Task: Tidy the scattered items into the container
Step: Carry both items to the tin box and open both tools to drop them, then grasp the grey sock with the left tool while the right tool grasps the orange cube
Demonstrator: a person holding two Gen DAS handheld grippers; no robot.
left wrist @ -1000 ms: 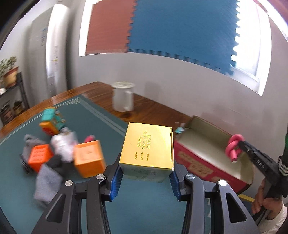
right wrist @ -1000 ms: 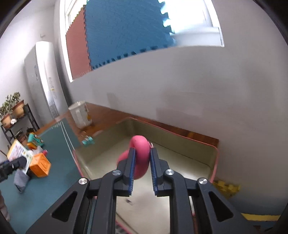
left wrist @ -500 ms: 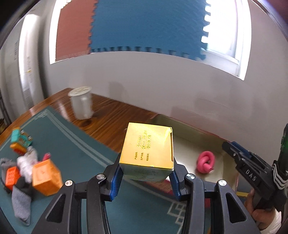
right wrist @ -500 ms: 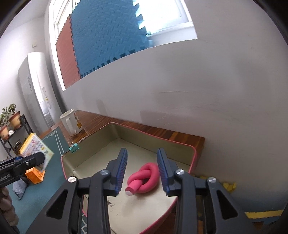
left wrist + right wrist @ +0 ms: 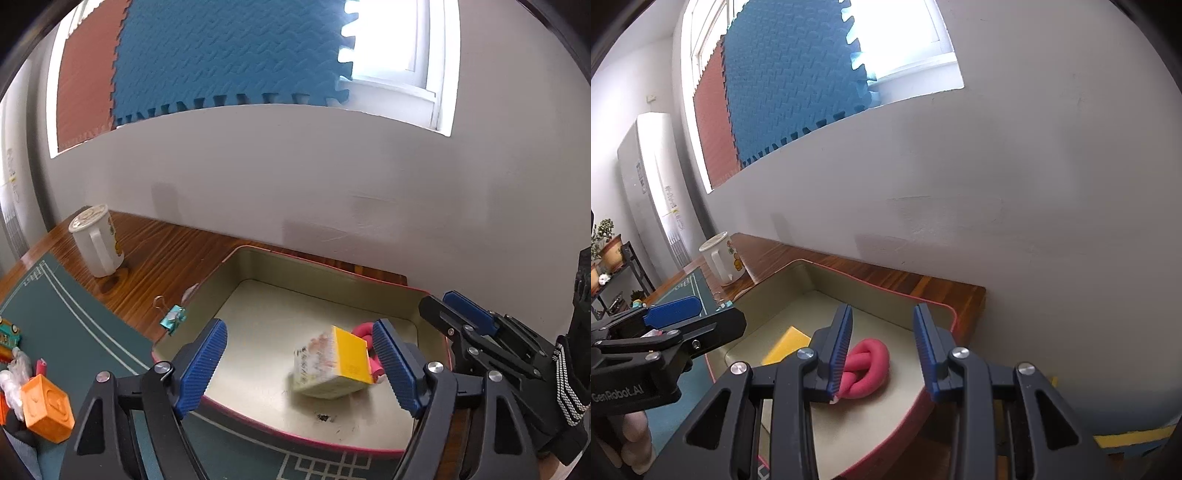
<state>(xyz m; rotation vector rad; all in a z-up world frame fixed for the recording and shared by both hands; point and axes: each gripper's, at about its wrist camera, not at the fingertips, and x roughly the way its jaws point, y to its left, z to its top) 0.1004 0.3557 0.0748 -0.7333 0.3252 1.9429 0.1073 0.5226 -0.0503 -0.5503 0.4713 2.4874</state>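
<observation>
A red-rimmed tin container (image 5: 258, 428) sits on the table's right end; it also shows in the right wrist view (image 5: 798, 291). A yellow box (image 5: 332, 365) lies tilted and blurred inside it, under my open, empty left gripper (image 5: 299, 365). The box shows partly in the right wrist view (image 5: 786, 343). A pink knotted foam tube (image 5: 868, 369) lies on the tin floor beside the box; part of it shows in the left wrist view (image 5: 364, 328). My right gripper (image 5: 882, 350) is open and empty above the tube.
An orange cube (image 5: 46, 408), socks and small toys lie at the left on the green mat (image 5: 81, 343). A teal binder clip (image 5: 173, 319) lies by the tin's left corner. A white mug (image 5: 98, 240) stands on the wooden table near the wall.
My left gripper opened and let go of the yellow box, which dropped into the tin beside the pink tube. The right gripper stays open and has drawn back slightly.
</observation>
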